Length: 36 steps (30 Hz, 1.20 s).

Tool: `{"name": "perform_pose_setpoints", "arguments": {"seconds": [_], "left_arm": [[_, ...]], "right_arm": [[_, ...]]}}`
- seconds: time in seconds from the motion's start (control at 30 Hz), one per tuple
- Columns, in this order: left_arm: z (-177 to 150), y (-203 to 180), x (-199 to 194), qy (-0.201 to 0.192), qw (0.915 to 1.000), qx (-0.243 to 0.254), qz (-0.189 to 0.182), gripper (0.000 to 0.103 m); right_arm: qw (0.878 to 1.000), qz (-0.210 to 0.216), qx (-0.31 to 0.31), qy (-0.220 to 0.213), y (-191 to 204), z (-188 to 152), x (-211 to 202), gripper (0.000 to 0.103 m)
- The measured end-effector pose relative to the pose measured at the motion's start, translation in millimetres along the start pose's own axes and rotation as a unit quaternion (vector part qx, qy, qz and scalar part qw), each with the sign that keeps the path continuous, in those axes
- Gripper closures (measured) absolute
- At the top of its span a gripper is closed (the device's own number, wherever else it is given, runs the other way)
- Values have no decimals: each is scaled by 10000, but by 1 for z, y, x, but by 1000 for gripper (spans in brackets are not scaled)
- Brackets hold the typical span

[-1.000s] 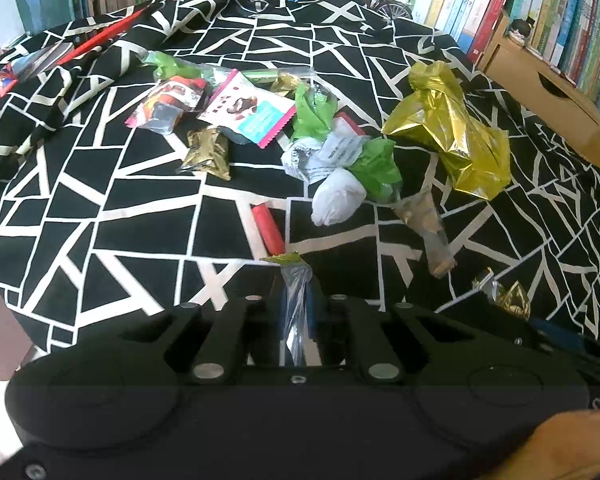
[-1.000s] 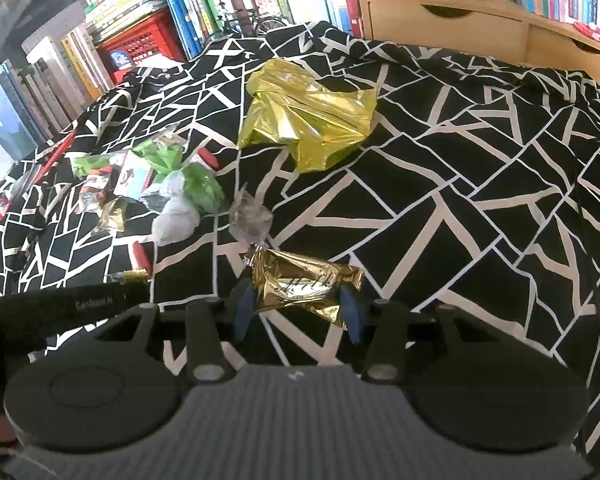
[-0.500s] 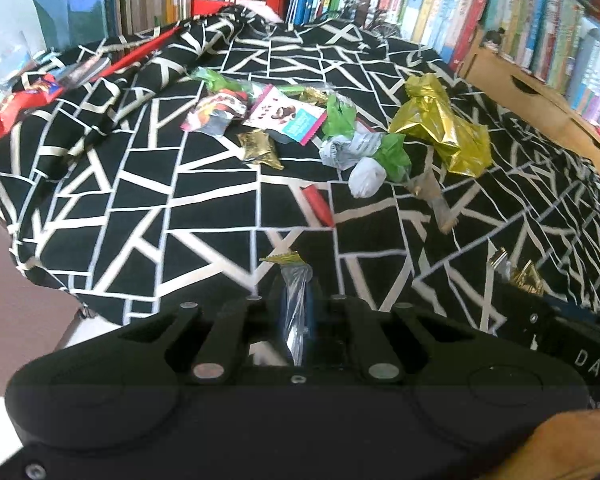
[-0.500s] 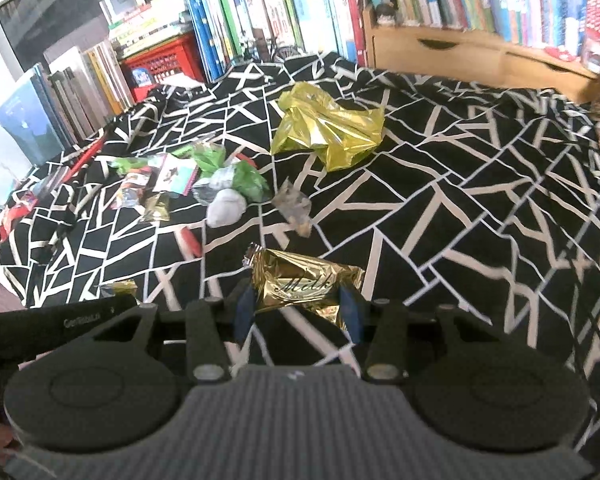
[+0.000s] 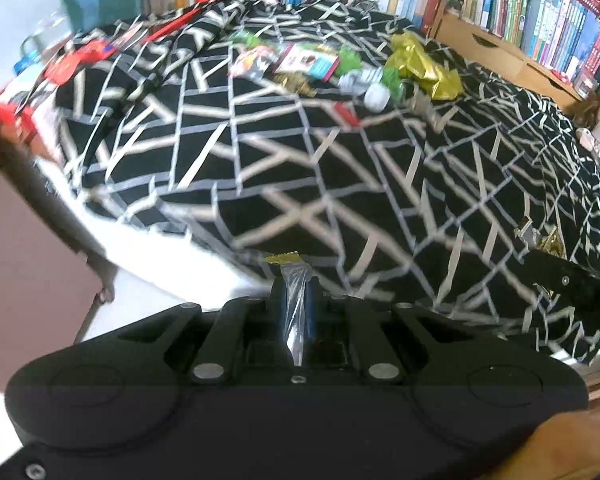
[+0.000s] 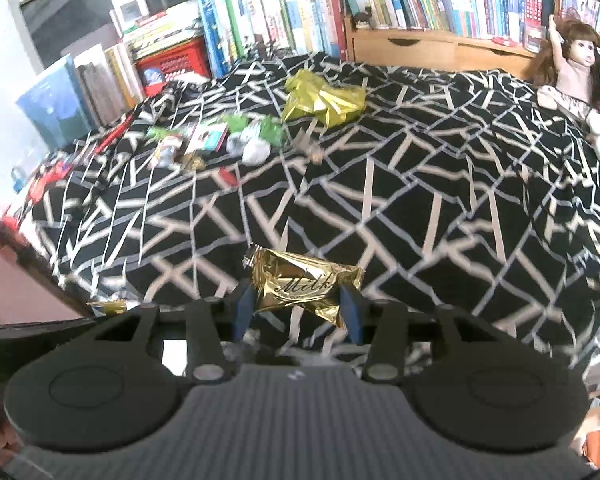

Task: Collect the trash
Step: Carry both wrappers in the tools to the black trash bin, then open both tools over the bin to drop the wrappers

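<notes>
Left wrist view: my left gripper [image 5: 294, 292] is pinched fully closed on a thin clear wrapper [image 5: 294, 312] with a gold crimped end, which stands up edge-on between the pads. In the right wrist view, my right gripper [image 6: 298, 304] is clamped partway closed across a gold chocolate wrapper [image 6: 300, 286], held crosswise. The remaining trash pile [image 6: 236, 138] lies well apart, far up the black-and-white bedspread [image 6: 420, 200]. Motion blur smears those pieces, so I can't tell most apart.

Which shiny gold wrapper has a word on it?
The gold wrapper held in the right gripper: it says "Milk". The big crumpled gold bag on the bed shows no word.
</notes>
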<state>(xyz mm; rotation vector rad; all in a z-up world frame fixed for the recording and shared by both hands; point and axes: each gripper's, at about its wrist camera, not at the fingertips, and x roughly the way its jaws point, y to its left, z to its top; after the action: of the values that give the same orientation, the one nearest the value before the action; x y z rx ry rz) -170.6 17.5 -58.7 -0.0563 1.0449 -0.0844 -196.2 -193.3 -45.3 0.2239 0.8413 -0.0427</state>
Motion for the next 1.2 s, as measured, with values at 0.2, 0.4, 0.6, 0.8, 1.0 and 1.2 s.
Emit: {"name": "perform_pose_setpoints", "arguments": {"seconds": [0.2, 0.4, 0.6, 0.8, 1.0, 1.2], "left_arm": [[-56, 18, -22, 25, 9995, -283, 135, 94], [-109, 35, -36, 207, 9985, -484, 174, 94], [-132, 48, -22, 360, 9987, -334, 164, 94], [-150, 61, 18, 547, 9982, -119, 204, 94], [-161, 66, 67, 713, 9973, 109, 124, 94], [-169, 69, 122, 879, 9956, 298, 99, 93]], "right_arm": [[9995, 194, -235, 64, 7, -46, -28, 52], [9978, 304, -522, 256, 15, -85, -47, 52], [9970, 319, -578, 400, 28, -114, -43, 52], [9956, 331, -628, 613, 36, -144, -4, 52], [9939, 364, -689, 784, 39, -160, 41, 52], [9903, 456, -930, 923, 39, -170, 88, 52]]}}
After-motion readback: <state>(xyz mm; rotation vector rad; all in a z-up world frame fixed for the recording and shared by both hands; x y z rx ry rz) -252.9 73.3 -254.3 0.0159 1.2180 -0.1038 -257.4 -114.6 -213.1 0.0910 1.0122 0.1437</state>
